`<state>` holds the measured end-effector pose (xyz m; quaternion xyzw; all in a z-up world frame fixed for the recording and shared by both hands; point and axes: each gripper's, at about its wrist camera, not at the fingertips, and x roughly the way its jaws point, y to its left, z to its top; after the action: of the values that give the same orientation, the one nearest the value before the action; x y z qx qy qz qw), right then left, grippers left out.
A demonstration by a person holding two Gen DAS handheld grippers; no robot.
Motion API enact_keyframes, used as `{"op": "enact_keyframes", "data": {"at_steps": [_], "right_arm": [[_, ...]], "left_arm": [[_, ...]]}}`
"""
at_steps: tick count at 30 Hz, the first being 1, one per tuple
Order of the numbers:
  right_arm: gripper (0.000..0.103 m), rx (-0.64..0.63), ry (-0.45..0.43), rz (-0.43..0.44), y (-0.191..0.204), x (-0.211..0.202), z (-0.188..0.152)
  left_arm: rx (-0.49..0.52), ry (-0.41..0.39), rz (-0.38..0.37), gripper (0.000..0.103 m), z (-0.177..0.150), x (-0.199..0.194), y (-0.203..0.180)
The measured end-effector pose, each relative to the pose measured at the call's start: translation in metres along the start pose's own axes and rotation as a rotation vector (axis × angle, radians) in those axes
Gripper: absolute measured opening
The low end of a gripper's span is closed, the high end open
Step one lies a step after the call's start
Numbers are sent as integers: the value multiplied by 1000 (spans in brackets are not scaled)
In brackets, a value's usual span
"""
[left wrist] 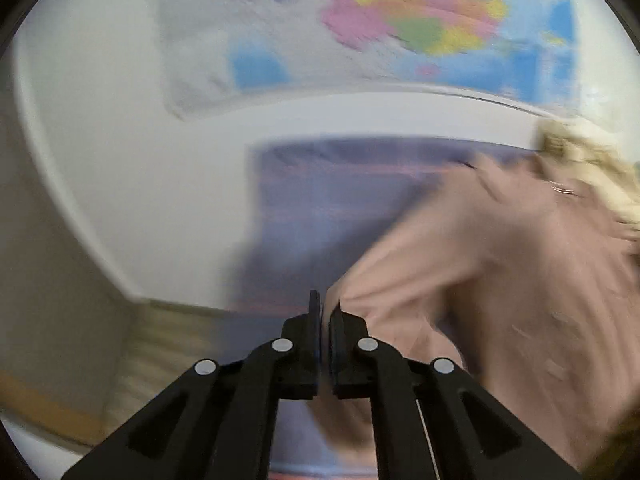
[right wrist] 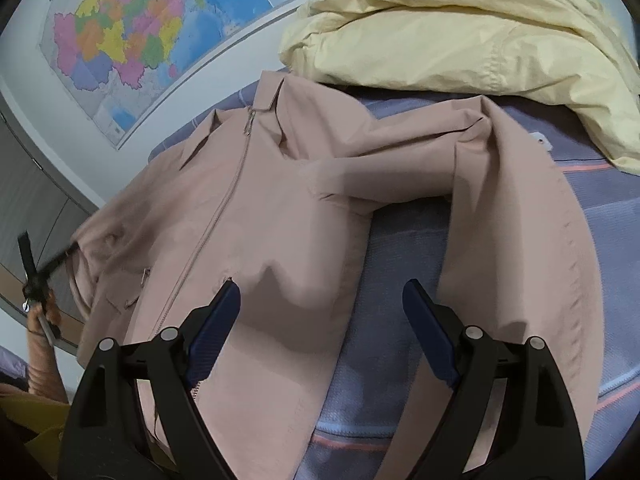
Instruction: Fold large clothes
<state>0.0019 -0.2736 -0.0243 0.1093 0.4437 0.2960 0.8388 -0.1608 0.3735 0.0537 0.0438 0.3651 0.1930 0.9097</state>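
My left gripper (left wrist: 325,312) has its jaws pressed nearly together on a pinch of the pink jacket (right wrist: 248,216), the fabric bunching right at the tips, and the left wrist view is smeared with motion blur, so I judge I am mid-swing with that edge. My right gripper (right wrist: 322,300) hangs over the jacket with its jaws spread wide and nothing between them. The jacket lies front up on the bed (right wrist: 600,216), over a purple striped blanket, zipper (right wrist: 224,204) closed, one sleeve (right wrist: 516,216) draped down the right side and crossing the body near the shoulder. The worry is the grip: I hold only a small fold of thin cloth, and a fast pull could slip it out of the jaws or drag the whole jacket sideways off its flat lie rather than folding it. With the right side unpinned, nothing anchors the body, so the fold line may wander and the zipper front may buckle. The loose sleeve could get trapped underneath and leave a lump. The yellow garment (right wrist: 460,28) heaped just behind the collar touches the jacket's top edge, and a wide sweep could snag it too.
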Motion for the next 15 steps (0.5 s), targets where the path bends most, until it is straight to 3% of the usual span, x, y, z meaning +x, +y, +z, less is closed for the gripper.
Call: {"op": "enact_keyframes", "data": {"at_steps": [1,3,5,8,9,10,11,15], "right_arm": [[82,0,-3,-2,0,-2,-1],[82,2,5,10,0,-4,-6],[82,-13,18,10,3,-4,-12],[81,-33,33,9,7,-2,-19],[76,-47,37,-6,9,0,-21],[63,-57,45,-19,10,2,-20],[57,-63,61,-37,10,4,-19],[72,-26,-72,-112,-5,-32,-1]], "left_arm": [[42,5,148,19,8,4,-1],[64,51,289,43,14,16,-5],[50,74,186,45,14,21,-11],[74,30,2,54,8,15,-40],[92,15,-41,60,7,12,-49],[108,-8,-84,64,7,8,-62],[123,-34,-141,66,8,3,-76],[185,-89,-258,75,11,-8,-117]]}}
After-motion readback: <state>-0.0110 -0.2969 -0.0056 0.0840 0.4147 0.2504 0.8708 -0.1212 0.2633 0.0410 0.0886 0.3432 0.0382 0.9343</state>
